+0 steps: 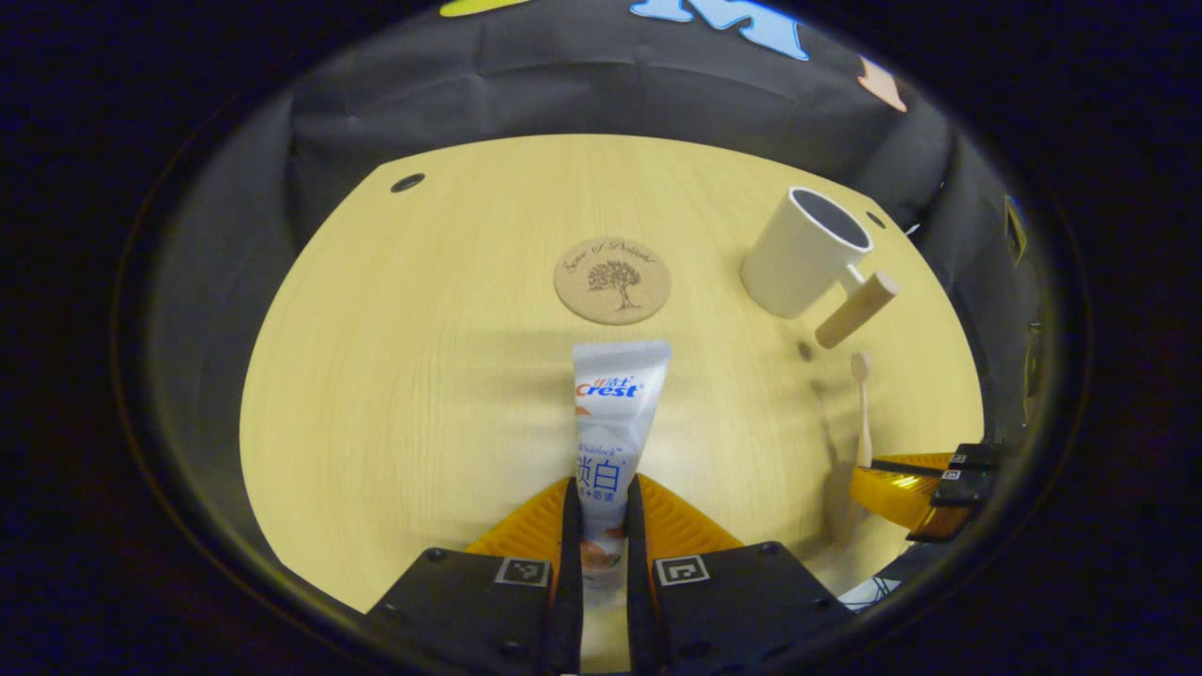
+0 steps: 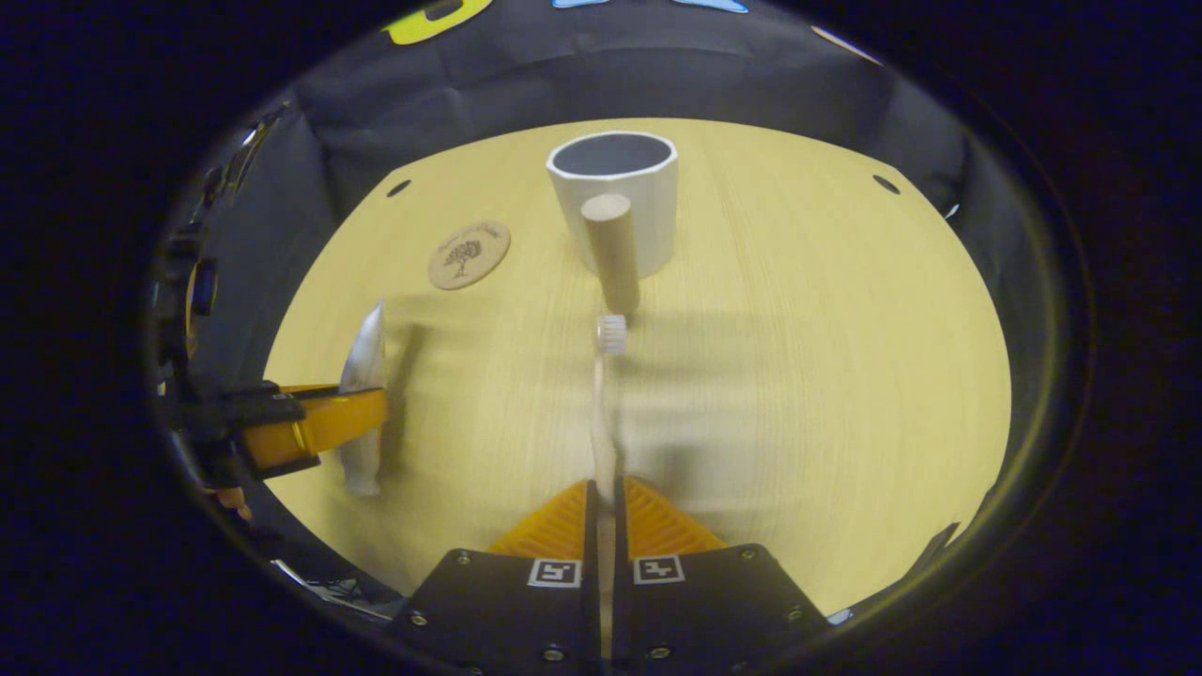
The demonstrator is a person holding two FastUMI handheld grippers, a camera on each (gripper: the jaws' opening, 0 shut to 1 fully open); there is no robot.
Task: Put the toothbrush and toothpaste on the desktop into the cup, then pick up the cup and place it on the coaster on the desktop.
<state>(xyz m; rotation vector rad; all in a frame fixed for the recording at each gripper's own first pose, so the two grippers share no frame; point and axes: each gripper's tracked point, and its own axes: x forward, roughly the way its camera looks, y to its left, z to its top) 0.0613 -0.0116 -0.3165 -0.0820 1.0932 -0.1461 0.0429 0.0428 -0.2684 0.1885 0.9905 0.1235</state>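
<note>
My left gripper [image 1: 602, 490] is shut on a white toothpaste tube [image 1: 615, 413], which points forward toward the round cork coaster [image 1: 612, 280]. The right gripper view shows that gripper [image 2: 315, 420] at the left with the tube [image 2: 364, 361] held above the desktop. My right gripper [image 2: 604, 490] is shut on a pale toothbrush [image 2: 601, 404]. Its bristle head sits just short of the wooden handle [image 2: 610, 249] of the white cup [image 2: 624, 202]. In the left gripper view the cup [image 1: 803, 253] stands upright at the right, with the toothbrush [image 1: 861, 404] and right gripper [image 1: 906, 493] below it.
The light wood desktop [image 2: 826, 357] is bounded by black cloth on all sides. The coaster [image 2: 469, 254] lies left of the cup. Small dark holes [image 1: 408, 182] mark the far corners of the desktop.
</note>
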